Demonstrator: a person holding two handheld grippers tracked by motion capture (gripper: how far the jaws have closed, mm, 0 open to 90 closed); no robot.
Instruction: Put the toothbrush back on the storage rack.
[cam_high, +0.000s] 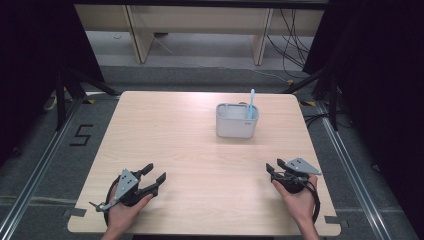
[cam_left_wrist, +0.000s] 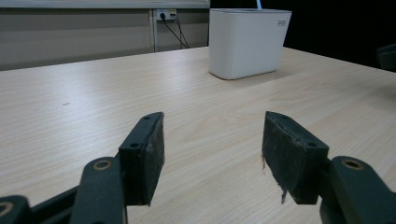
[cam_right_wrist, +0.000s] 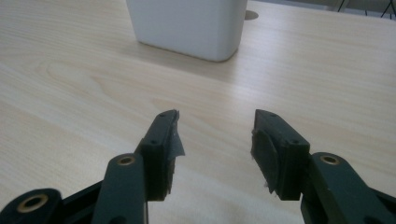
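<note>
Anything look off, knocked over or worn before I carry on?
The padding on the right gripper's fingers looks frayed, peeling at the edges. The white plastic holder stands upright with the light blue stick leaning in it. Nothing spilled.

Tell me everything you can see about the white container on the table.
The white container is a rounded rectangular tub, plastic by its look, with smooth plain walls and a small grey mark near its rim. It stands upright on the wooden table, right of the middle on the far half. Inside, a divider splits off compartments, and a light blue stick-like tool leans at its right end, poking above the rim. Neither gripper touches it.
</note>
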